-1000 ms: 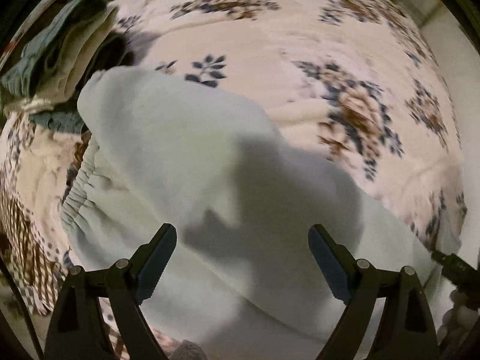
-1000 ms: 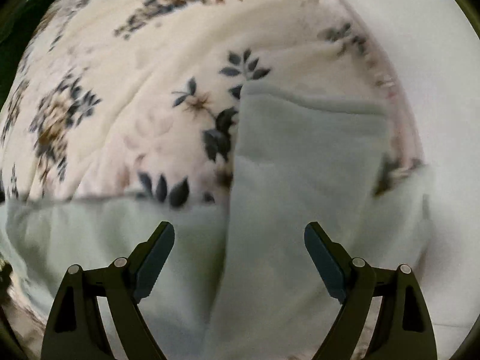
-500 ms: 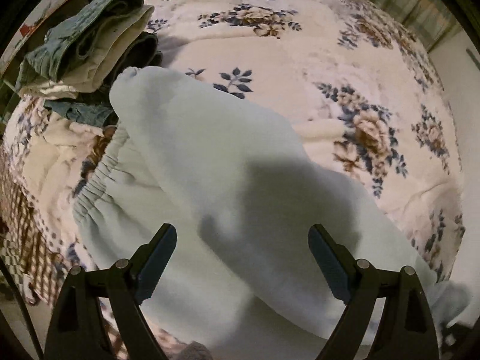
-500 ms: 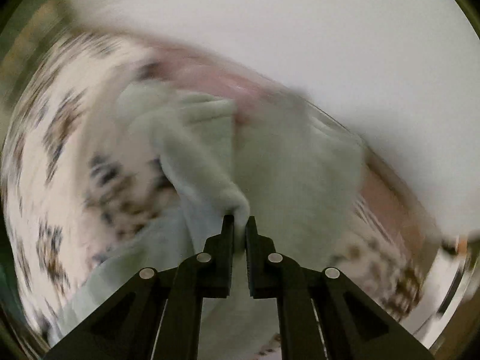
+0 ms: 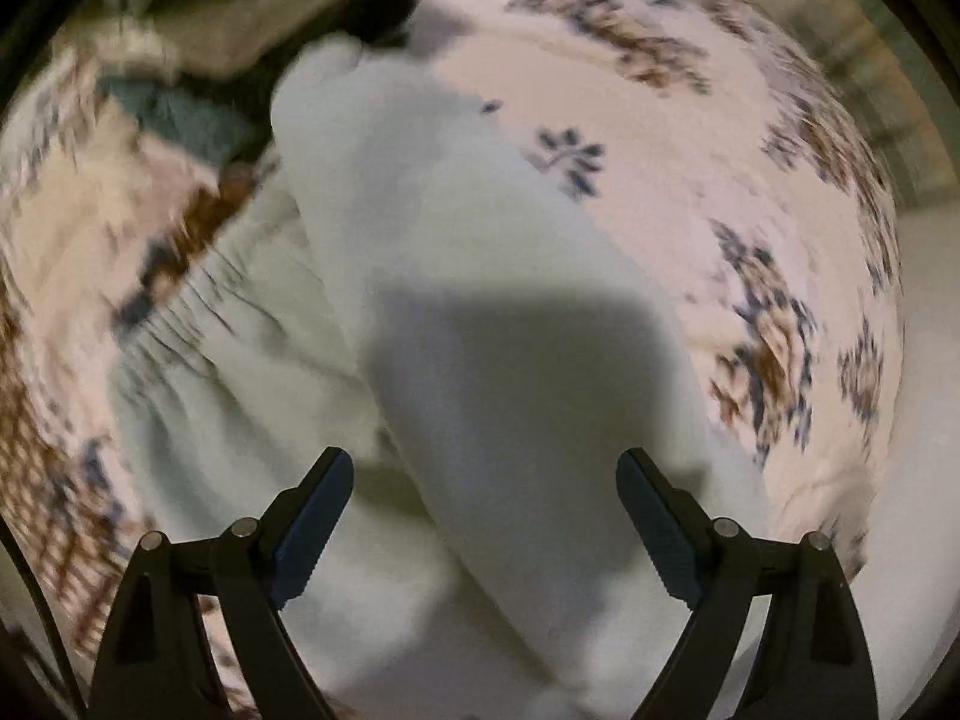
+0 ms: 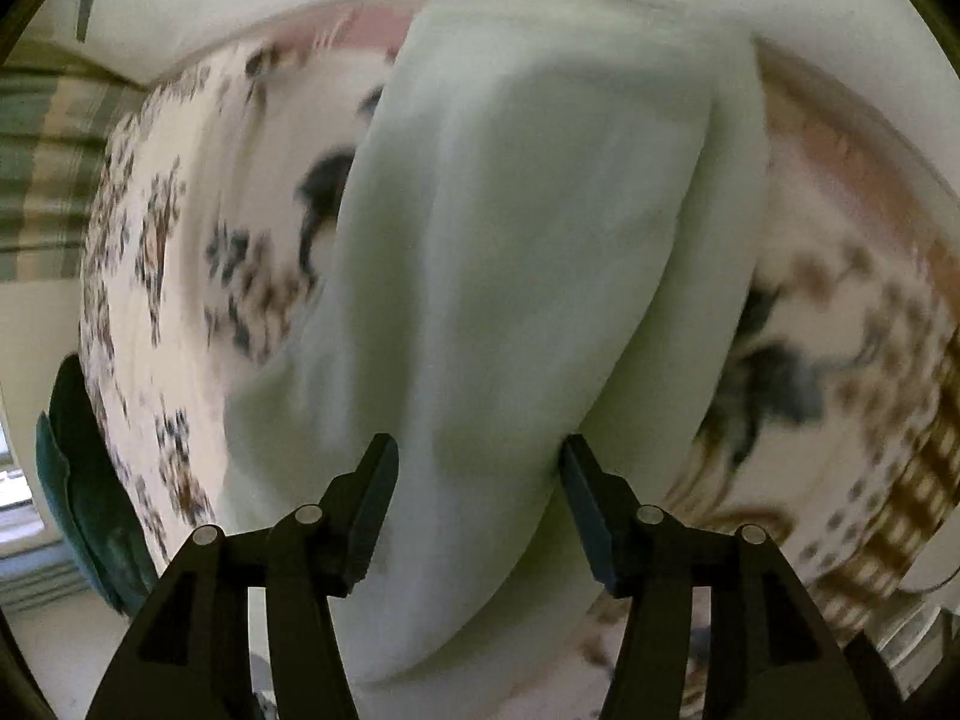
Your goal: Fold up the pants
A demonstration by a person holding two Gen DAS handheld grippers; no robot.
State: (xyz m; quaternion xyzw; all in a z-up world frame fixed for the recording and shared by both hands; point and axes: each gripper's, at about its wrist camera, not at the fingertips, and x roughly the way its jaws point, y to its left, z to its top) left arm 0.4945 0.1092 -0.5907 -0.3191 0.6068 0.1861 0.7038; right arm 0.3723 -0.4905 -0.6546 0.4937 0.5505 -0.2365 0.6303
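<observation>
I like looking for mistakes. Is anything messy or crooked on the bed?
Nothing looks wrong. The pale green pants lie folded lengthwise on the flowery blanket. Only a blurry heap of other clothes sits beyond the waistband.

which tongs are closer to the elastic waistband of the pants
Left. The left tongs hang open above the pants with the gathered waistband just ahead. The right tongs, jaws just opening, straddle a folded leg; no waistband shows there.

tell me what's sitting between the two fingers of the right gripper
In the right wrist view, a folded leg of the pale green pants runs between the right gripper fingers. Its jaws have just been opening and no longer pinch the cloth.
</observation>
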